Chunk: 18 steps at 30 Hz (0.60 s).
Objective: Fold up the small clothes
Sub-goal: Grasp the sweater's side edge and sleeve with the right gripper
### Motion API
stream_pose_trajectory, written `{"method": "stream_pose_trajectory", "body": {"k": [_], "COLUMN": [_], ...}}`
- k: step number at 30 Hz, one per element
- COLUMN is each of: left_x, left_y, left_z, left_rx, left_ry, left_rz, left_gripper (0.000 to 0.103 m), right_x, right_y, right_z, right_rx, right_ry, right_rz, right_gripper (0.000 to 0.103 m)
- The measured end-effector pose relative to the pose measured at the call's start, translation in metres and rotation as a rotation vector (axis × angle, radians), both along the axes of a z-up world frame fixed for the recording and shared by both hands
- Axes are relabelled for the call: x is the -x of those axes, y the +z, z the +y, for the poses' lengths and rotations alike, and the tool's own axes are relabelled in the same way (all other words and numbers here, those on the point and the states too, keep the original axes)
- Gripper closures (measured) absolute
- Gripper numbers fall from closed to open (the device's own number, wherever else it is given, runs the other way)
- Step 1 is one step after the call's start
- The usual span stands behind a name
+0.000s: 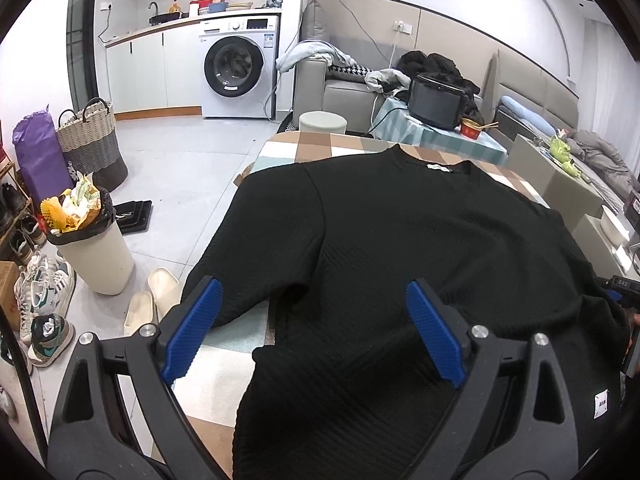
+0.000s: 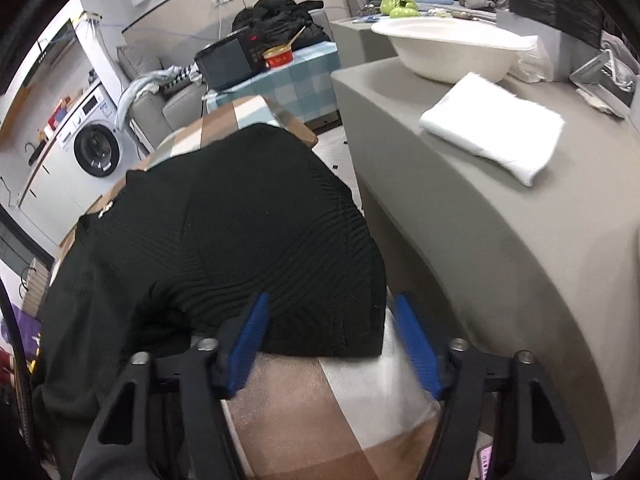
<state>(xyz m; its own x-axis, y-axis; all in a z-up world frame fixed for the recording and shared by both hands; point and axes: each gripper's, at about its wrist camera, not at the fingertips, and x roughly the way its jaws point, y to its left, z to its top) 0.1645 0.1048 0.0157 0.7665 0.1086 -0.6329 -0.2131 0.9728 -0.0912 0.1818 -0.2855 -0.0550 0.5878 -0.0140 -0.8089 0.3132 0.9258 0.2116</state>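
Only right view shows white folded cloth [image 2: 494,136].

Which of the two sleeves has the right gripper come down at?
The right gripper straddles the cuff of the sleeve beside the grey couch, pads not yet pressing; the other sleeve lies on the bin side.

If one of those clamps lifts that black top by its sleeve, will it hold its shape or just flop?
The black knit top would probably flop: it already drapes over the edge of the checked table. Its ribbed texture suggests the blue pads would grip rather than slip. It looks fairly light, so the rest would likely drag along.
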Motion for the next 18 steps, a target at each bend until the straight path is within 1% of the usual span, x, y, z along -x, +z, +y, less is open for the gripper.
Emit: {"method": "stream_pose_trajectory", "body": {"k": [2,4,5,6,8,11,15,18], "left_x": [-0.001,-0.002,-0.003,-0.004,-0.005,-0.006,-0.004,-0.003], "left_y": [-0.002,-0.003,-0.003,-0.004,-0.004,-0.004,-0.001,0.001], "left_z": [0.0,0.0,-0.001,-0.003,-0.004,-0.005,-0.006,-0.006], "left_rx": [0.002,0.006,0.008,0.008,0.005,0.006,0.004,0.01], "left_ry": [0.001,-0.001,-0.001,-0.003,-0.008,-0.011,-0.02,-0.026], "left_rz": [0.001,0.005,0.006,0.004,0.003,0.006,0.001,-0.004], "left_gripper": [0.01,0.01,0.01,0.01,0.01,0.01,0.01,0.01], "right_x": [-0.004,-0.005,-0.006,-0.005,-0.001,-0.003,0.001,-0.006], "right_y": [-0.003,-0.005,-0.004,-0.003,0.002,0.009,0.034,0.053], "right_z": [0.002,0.001,0.001,0.0,-0.004,-0.008,-0.004,-0.001], "right_rx": [0.03,0.037,0.041,0.056,0.086,0.066,0.093,0.102], "right_ry": [0.006,0.015,0.013,0.014,0.009,0.014,0.021,0.023], "right_rz": [0.021,0.019,0.015,0.007,-0.002,-0.027,-0.109,-0.154], "right_gripper": [0.05,0.056,0.066,0.08,0.092,0.094,0.094,0.094]}}
